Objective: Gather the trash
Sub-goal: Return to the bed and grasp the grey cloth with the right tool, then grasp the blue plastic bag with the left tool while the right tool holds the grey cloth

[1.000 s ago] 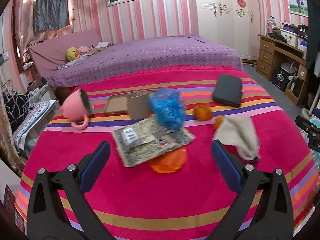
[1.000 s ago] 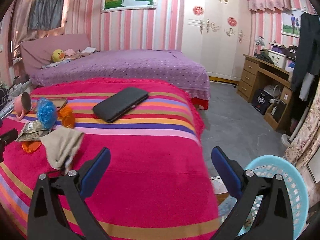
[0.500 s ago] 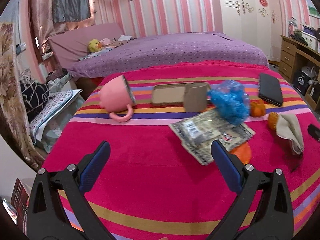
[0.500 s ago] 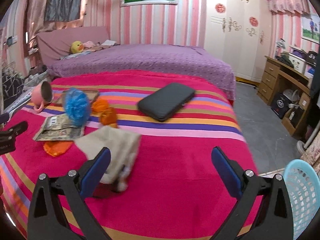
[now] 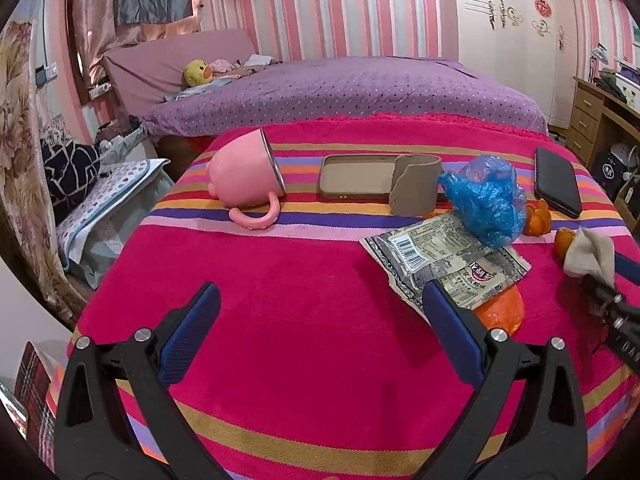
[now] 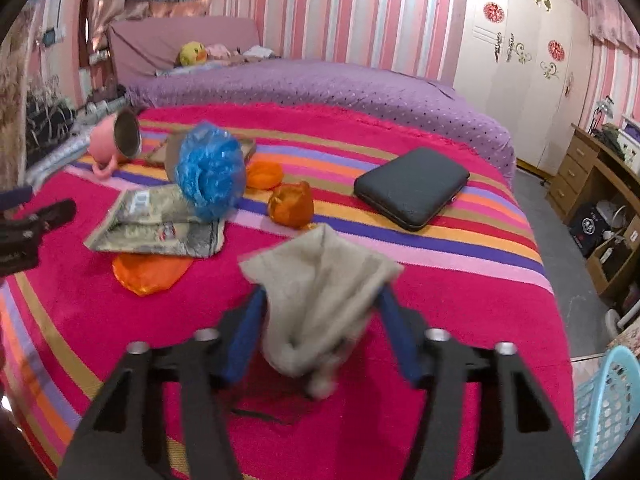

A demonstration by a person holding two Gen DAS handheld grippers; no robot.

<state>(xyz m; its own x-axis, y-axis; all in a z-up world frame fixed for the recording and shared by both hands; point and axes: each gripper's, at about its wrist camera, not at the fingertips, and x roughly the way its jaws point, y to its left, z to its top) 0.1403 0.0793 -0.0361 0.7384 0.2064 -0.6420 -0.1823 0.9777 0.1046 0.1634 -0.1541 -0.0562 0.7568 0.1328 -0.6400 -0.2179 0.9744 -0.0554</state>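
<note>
While the right hand-held gripper (image 6: 320,312) clamps a beige cloth (image 6: 320,280), the left hand-held gripper (image 5: 320,312) gapes beside the barcoded wrapper (image 5: 444,256).

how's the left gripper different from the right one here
The left gripper is open with nothing between its fingers; the right gripper has its fingers drawn in around the beige crumpled tissue. The left one faces bare striped blanket beside the snack wrapper; the right one faces the tissue. Both have blue pads on black frames.

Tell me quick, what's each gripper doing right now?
Left gripper: open, holding nothing.
Right gripper: closed around the beige cloth.
</note>
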